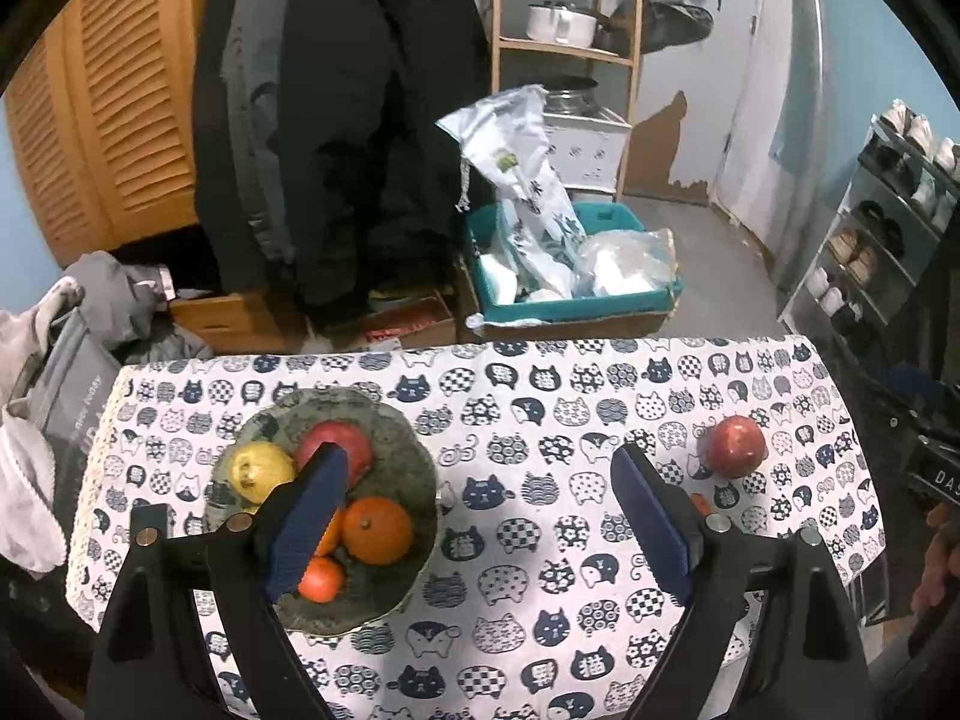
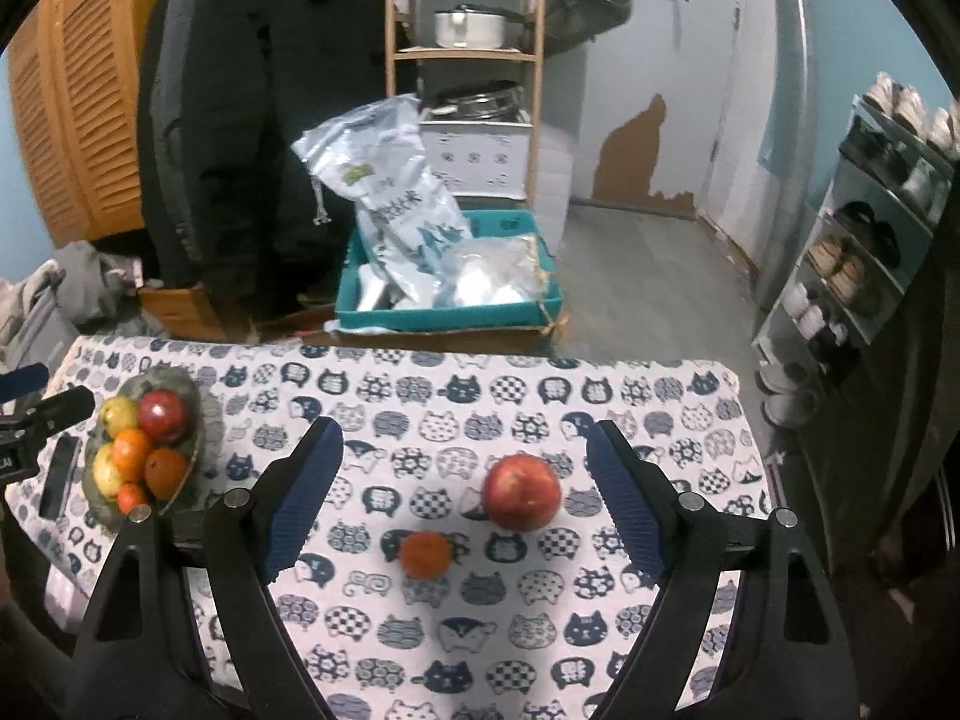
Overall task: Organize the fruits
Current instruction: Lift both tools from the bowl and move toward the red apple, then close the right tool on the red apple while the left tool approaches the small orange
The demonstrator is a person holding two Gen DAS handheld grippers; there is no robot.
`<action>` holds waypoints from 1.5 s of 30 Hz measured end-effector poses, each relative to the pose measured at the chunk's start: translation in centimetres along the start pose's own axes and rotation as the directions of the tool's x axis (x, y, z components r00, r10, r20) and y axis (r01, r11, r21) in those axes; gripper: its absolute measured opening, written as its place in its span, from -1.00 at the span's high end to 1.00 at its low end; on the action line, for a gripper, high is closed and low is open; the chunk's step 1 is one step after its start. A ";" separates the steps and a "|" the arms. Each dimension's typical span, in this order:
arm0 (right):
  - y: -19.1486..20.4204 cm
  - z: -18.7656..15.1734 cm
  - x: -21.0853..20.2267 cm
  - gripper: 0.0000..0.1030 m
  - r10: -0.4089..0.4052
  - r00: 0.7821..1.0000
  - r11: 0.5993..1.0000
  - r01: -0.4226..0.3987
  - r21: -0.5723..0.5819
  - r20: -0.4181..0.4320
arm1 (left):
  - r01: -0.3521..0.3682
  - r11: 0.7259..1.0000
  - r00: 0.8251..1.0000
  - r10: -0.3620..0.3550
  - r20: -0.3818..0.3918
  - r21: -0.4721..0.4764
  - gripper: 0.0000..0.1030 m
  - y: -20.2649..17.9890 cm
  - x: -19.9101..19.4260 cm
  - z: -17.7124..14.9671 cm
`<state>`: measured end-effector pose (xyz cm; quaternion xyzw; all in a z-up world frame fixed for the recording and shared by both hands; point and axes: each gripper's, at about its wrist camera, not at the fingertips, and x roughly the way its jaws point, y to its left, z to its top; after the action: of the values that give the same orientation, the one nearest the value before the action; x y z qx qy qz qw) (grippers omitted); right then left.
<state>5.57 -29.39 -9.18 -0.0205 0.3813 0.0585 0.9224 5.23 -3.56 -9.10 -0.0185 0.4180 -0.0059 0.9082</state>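
A grey-green bowl (image 1: 408, 462) sits on the left of the cat-print tablecloth and holds a red apple (image 1: 342, 441), a yellow fruit (image 1: 261, 471), an orange (image 1: 378, 531) and a small red-orange fruit (image 1: 321, 579). My left gripper (image 1: 480, 516) is open and empty; its left finger hangs over the bowl. A loose red apple (image 2: 521, 492) and a small orange tangerine (image 2: 426, 552) lie on the cloth between the fingers of my right gripper (image 2: 462, 492), which is open and empty above them. The bowl (image 2: 192, 402) is at the left in the right wrist view.
A dark phone (image 2: 60, 474) lies on the cloth left of the bowl. Beyond the table's far edge stand a teal crate of bags (image 1: 570, 300), a wooden shelf (image 1: 627, 60) and hanging dark coats (image 1: 360, 120). A shoe rack (image 2: 870, 228) is to the right.
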 end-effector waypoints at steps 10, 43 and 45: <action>-3.1 -1.4 3.9 -0.62 -0.013 0.996 0.998 0.019 0.065 -0.093 | 0.008 0.999 0.998 -0.006 -0.060 0.037 -0.75 -2.3 3.8 -0.1; -5.9 -7.2 22.1 -0.61 0.050 0.891 0.990 0.015 0.139 -0.451 | 0.018 0.999 0.931 -0.028 -0.363 -0.030 -0.75 -4.8 20.4 -2.5; -5.9 -7.3 22.4 -0.61 0.053 0.891 0.990 0.014 0.142 -0.452 | 0.022 0.999 0.929 -0.029 -0.369 -0.025 -0.75 -5.1 20.6 -2.6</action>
<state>16.91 -33.78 -30.19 0.0356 0.5897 0.0341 0.8061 16.70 -9.27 -26.26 -0.0316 0.5809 -0.0167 0.8132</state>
